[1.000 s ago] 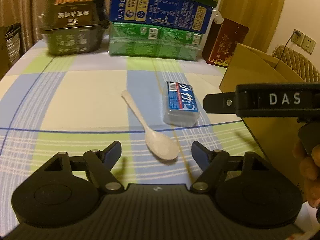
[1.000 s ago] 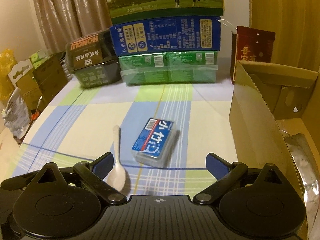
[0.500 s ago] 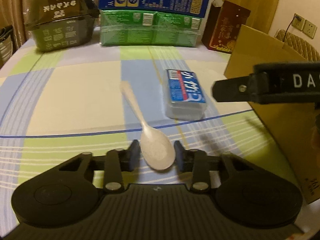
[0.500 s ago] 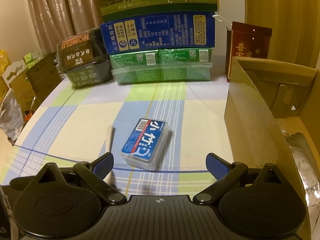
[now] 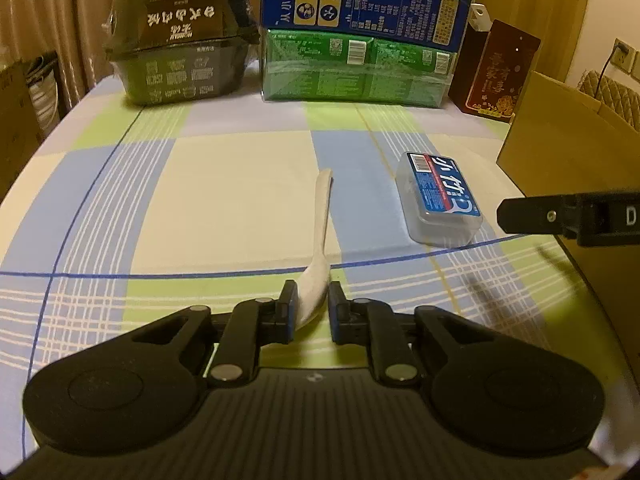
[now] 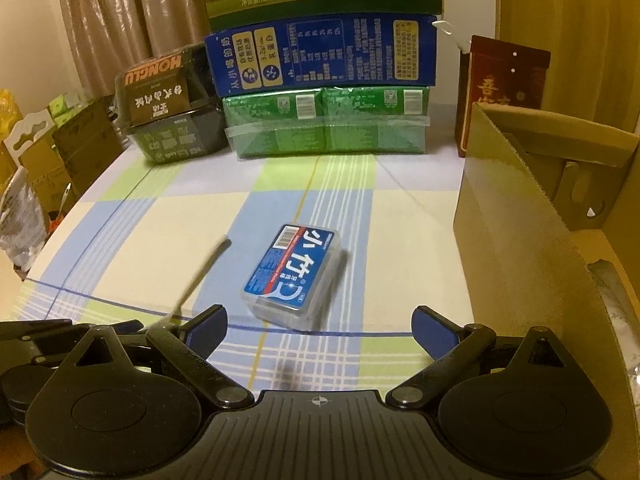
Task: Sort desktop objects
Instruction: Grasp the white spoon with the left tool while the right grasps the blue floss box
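My left gripper [image 5: 313, 304] is shut on the bowl of a white plastic spoon [image 5: 320, 240], whose handle points away and tilts upward. In the right wrist view the spoon [image 6: 200, 276] rises off the cloth at the lower left. A clear box with a blue label [image 5: 440, 200] lies on the checked tablecloth to the right of the spoon. My right gripper [image 6: 319, 326] is open, just in front of that blue-label box [image 6: 294, 276], with nothing between its fingers. One right finger [image 5: 568, 216] juts in from the right edge of the left wrist view.
An open cardboard box [image 6: 532, 240] stands at the right. Along the back stand a dark food container [image 5: 180, 40], green packs [image 5: 356, 68] under a blue carton [image 5: 368, 4], and a red box [image 5: 500, 68]. Cartons and bags [image 6: 36, 172] sit beyond the table's left edge.
My left gripper closed from wide open onto the spoon's bowl and lifted it, so the handle now tilts up. The right gripper stayed open and drew slightly nearer the blue-label box.
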`<state>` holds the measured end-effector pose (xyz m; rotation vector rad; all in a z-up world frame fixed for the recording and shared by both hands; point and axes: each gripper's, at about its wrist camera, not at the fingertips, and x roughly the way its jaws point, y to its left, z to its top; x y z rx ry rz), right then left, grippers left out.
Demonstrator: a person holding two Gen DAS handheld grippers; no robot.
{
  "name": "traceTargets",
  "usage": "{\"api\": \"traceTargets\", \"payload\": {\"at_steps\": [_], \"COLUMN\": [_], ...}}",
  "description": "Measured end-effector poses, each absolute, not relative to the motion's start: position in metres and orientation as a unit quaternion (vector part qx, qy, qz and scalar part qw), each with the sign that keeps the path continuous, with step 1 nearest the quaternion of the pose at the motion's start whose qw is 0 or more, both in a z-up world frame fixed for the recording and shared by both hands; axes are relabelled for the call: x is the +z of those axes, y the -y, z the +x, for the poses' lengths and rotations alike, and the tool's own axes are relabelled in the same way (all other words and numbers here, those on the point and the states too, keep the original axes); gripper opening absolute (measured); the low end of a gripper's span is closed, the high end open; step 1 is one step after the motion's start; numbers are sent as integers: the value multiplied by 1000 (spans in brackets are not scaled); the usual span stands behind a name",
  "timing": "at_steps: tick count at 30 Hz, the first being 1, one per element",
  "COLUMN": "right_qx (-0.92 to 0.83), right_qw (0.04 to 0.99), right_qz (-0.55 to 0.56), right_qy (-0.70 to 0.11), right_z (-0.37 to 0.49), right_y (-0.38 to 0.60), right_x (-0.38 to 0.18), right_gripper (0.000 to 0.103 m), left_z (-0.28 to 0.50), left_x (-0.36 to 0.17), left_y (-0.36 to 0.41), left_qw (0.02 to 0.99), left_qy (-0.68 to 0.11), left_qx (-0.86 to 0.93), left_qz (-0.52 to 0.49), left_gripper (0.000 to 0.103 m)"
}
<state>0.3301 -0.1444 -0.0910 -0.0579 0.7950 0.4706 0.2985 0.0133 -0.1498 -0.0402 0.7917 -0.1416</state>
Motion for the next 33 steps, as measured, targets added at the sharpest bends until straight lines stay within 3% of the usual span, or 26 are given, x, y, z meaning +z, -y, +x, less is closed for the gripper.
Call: {"api": "traceTargets", "payload": {"at_steps": [11, 26, 32, 33], "right_qx": [232, 228, 227, 226], "right_qw": [894, 893, 894, 894], "right_qz": [-37, -42, -44, -45], "right_qy": [-382, -385, -384, -384], "right_z": [334, 342, 344, 344], "right_y": [135, 129, 128, 128], "right_x": [-99, -104, -105, -105], "right_gripper": [97, 97, 97, 97], "left_z": [300, 303, 302, 301], "left_x": [-155, -157, -158, -158], "left_y": [-29, -23, -4, -2], "left_qw": [912, 911, 921, 922], "left_qy": [-394, -387, -380, -380], "left_qx": [-76, -85, -73, -70], "left_qz": [-82, -113, -43, -33], "left_gripper": [45, 35, 33, 27]}}
